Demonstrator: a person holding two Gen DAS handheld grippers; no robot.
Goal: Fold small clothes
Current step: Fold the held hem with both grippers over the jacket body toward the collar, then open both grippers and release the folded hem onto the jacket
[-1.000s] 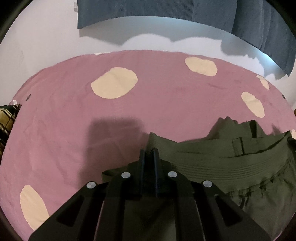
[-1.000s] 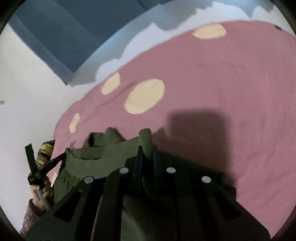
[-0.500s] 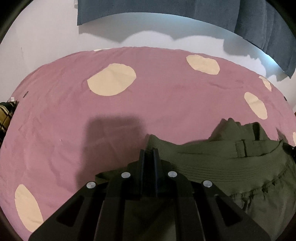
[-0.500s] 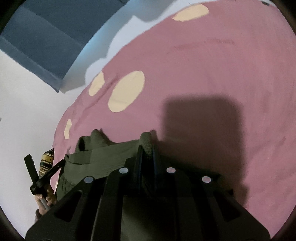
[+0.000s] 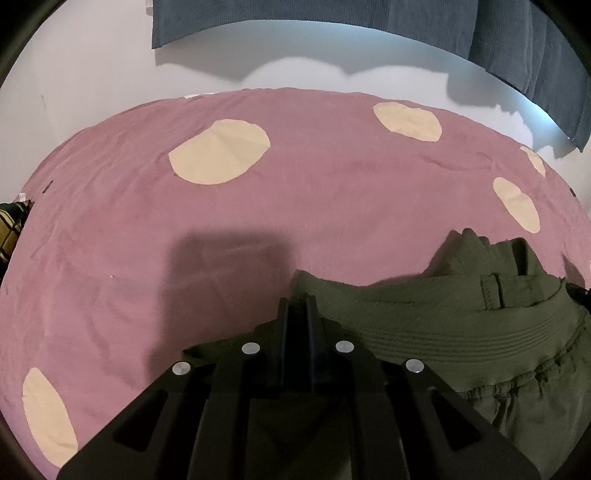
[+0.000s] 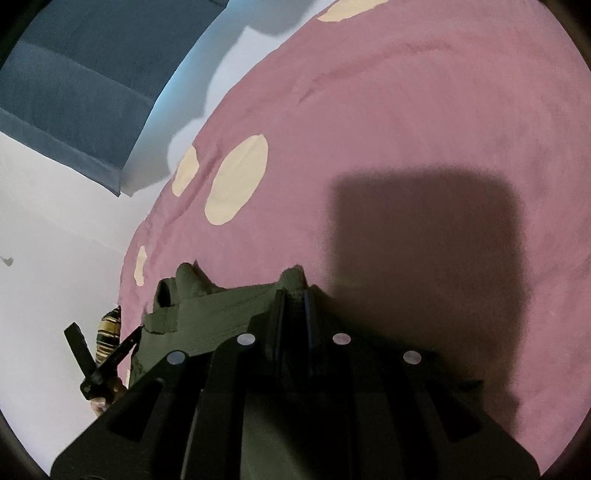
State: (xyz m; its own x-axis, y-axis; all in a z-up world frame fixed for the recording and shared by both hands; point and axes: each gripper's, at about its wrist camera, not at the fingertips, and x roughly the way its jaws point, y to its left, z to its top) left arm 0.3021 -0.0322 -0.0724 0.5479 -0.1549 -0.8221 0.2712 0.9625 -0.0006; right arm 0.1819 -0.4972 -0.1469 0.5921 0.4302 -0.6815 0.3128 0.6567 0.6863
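Observation:
An olive-green garment (image 5: 424, 317) with a ribbed waistband and a belt loop hangs just above a pink bedsheet (image 5: 258, 221) with cream dots. My left gripper (image 5: 297, 302) is shut on the waistband's left end. In the right wrist view the same garment (image 6: 207, 314) stretches left from my right gripper (image 6: 293, 291), which is shut on the waistband's other end; a tuft of cloth sticks up between its fingers. The waistband runs taut between the two grippers. The garment's lower part is hidden under the gripper bodies.
The pink sheet (image 6: 406, 129) spreads wide beyond the garment. A white wall with a dark blue cloth (image 5: 332, 14) hanging on it stands behind the bed. A striped yellow fabric (image 5: 11, 221) lies at the bed's left edge. The person's hand on the left gripper's handle (image 6: 99, 369) shows at lower left.
Both grippers sank toward the sheet with the garment still held. The right wrist view rolled, so the bed tilts more steeply, and the gripper's shadow grew larger.

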